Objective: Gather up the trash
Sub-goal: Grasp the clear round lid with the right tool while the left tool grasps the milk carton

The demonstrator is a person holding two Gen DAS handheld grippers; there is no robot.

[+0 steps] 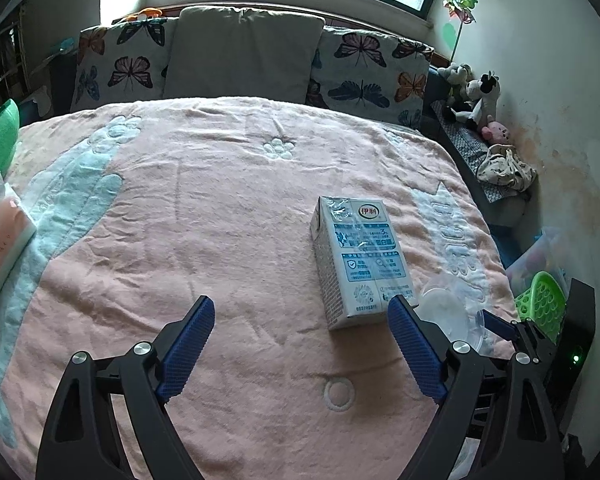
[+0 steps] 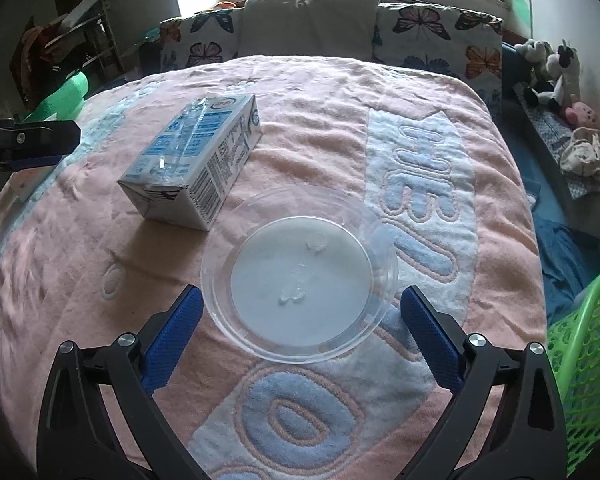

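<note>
A white and blue milk carton [image 1: 360, 264] lies flat on the pink blanket [image 1: 220, 200]; it also shows in the right wrist view [image 2: 196, 160]. A clear round plastic lid [image 2: 300, 280] lies just right of it, also seen in the left wrist view [image 1: 448, 312]. My left gripper [image 1: 300, 308] is open and empty, its right finger near the carton's near end. My right gripper [image 2: 300, 300] is open, its blue fingers [image 2: 176, 332] on either side of the lid's near edge, not closed on it.
A green perforated basket [image 2: 588, 360] stands at the bed's right edge, also in the left wrist view [image 1: 540, 304]. A tissue pack [image 1: 0, 240] lies at the left. Butterfly pillows [image 1: 364, 76] line the back. Plush toys [image 1: 476, 100] sit by the right wall.
</note>
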